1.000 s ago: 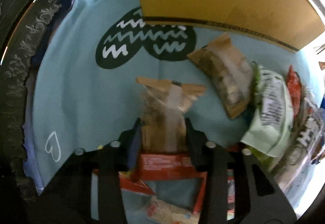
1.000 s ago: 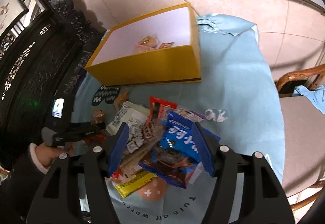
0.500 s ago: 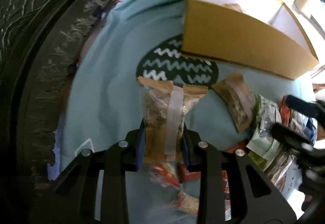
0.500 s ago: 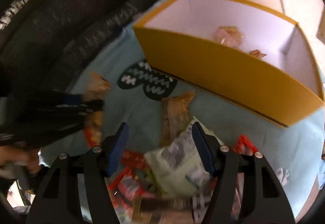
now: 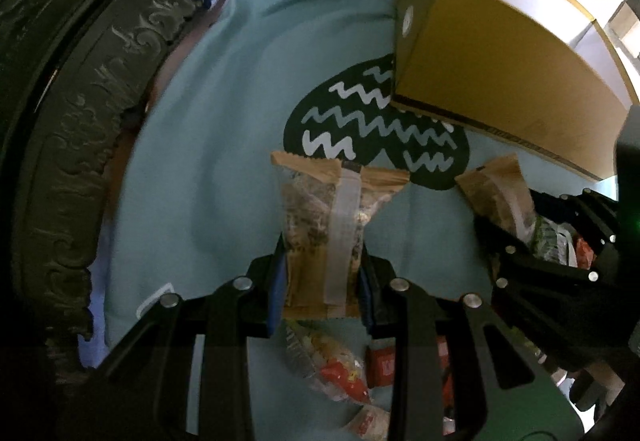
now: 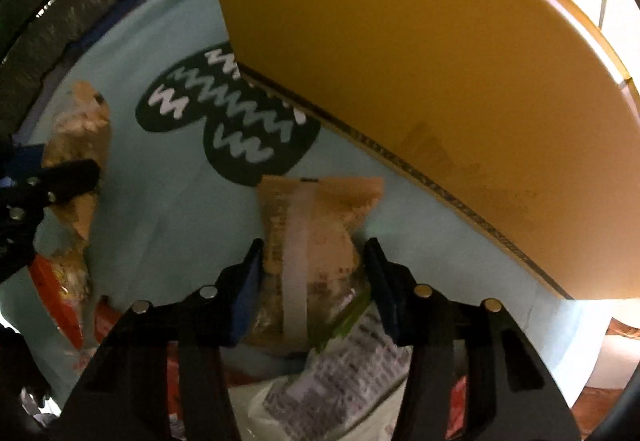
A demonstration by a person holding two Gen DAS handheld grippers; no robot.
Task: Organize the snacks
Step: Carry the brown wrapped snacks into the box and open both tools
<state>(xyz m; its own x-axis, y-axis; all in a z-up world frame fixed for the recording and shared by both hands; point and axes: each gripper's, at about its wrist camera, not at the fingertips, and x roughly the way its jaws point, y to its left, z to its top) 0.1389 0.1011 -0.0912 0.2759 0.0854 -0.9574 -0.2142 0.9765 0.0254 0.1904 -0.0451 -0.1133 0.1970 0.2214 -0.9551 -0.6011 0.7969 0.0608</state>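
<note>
Right gripper point(image 6: 312, 281) has dropped from above the pile onto the second brown granola pack point(image 6: 316, 241), lying just before the yellow box's point(image 6: 400, 61) front wall; jaws are closing around it, pads not clearly pressing yet. Left gripper point(image 5: 322, 281) has lifted slightly, clamped on the first brown granola pack point(image 5: 324, 225) above the teal cloth point(image 5: 224, 161), left of the box corner. Judgement: two picks in parallel, both bound for the box. Count near to far: two grippers, two brown packs, one white-green bag point(image 6: 332, 373), several red wrappers (uncountable), one box.
</note>
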